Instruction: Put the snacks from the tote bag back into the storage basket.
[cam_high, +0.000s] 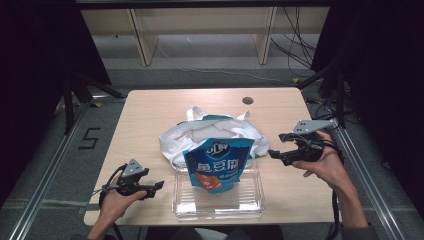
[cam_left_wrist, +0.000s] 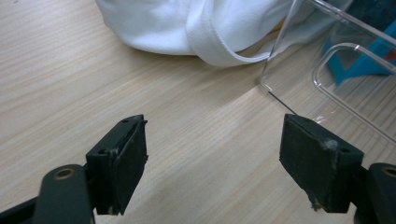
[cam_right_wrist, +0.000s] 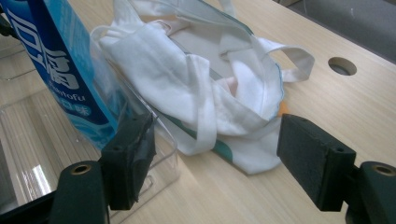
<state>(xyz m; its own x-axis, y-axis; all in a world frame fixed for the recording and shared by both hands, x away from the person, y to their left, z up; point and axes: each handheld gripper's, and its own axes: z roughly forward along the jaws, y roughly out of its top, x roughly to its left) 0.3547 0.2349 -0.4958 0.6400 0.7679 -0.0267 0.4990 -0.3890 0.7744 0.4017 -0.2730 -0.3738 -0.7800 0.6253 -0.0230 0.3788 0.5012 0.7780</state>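
A blue snack pouch (cam_high: 218, 164) stands upright in a clear plastic bin (cam_high: 218, 200) at the table's front middle. Behind it lies a crumpled white tote bag (cam_high: 210, 132). My left gripper (cam_high: 159, 186) rests low on the table left of the bin, open and holding nothing; its own view shows the jaws (cam_left_wrist: 215, 140) wide over bare wood, with the bin's corner (cam_left_wrist: 280, 70) and the tote (cam_left_wrist: 187, 23) ahead. My right gripper (cam_high: 276, 145) hovers to the right of the tote, open and empty; in its view (cam_right_wrist: 215, 135) the tote (cam_right_wrist: 196, 88) and the pouch (cam_right_wrist: 51, 60) lie just beyond the jaws.
The wooden table (cam_high: 150, 115) has a round cable hole (cam_high: 247, 100) at the back. Dark stands and cables flank the table on both sides. Wooden shelving stands on the floor behind.
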